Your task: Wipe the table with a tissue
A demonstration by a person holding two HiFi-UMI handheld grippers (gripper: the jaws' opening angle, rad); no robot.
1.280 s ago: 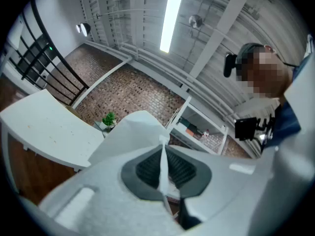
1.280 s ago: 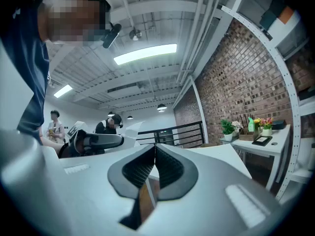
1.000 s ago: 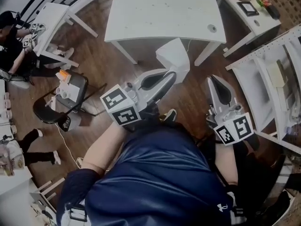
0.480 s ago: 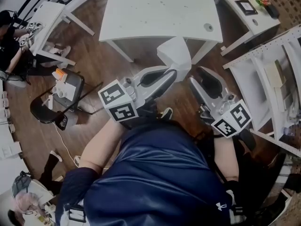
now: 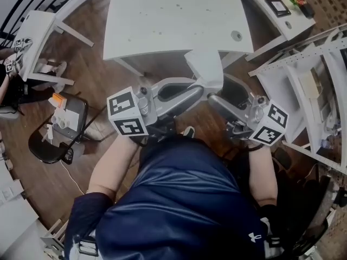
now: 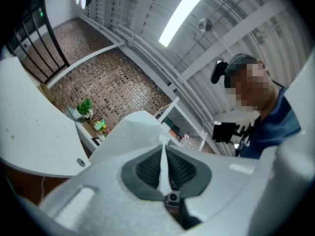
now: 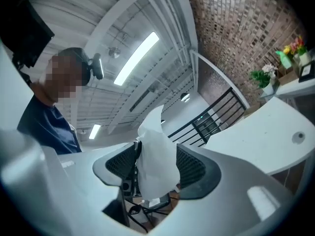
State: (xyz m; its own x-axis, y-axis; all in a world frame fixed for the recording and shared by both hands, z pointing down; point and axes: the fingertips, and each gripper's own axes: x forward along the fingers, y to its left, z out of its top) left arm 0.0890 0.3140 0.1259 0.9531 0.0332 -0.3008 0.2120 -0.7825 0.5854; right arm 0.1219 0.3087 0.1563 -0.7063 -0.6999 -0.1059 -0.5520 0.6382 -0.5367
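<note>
**Head view, read with the two gripper views.** The left gripper [image 5: 199, 92] is pinching the soft white paper tissue [image 5: 205, 68]. Its pads are pressing together on a thin edge of the sheet, as the left gripper view is showing. It is holding the tissue in the air over the dark wooden floor [image 5: 108, 76], in front of the near edge of the large white rectangular table [image 5: 173, 15] and not touching the top.

**Change.** A second earlier the right gripper [image 5: 219, 91] was standing well apart at the right, jaws together and pointing away from the sheet. Half a second earlier it was turning inward. It is now lying just beside the left gripper, tips towards the tissue, and its jaws are opening. The loose part of the sheet is hanging between the spread fingers — the pads are not yet pressing on it. The left gripper is keeping its pinch throughout while shifting slightly towards the table.

**Meaning for the task.** The person is probably preparing a second hold on the sheet, either to spread it or to pass it across. Wiping is not yet starting — the tissue is still clear of the tabletop.
</note>
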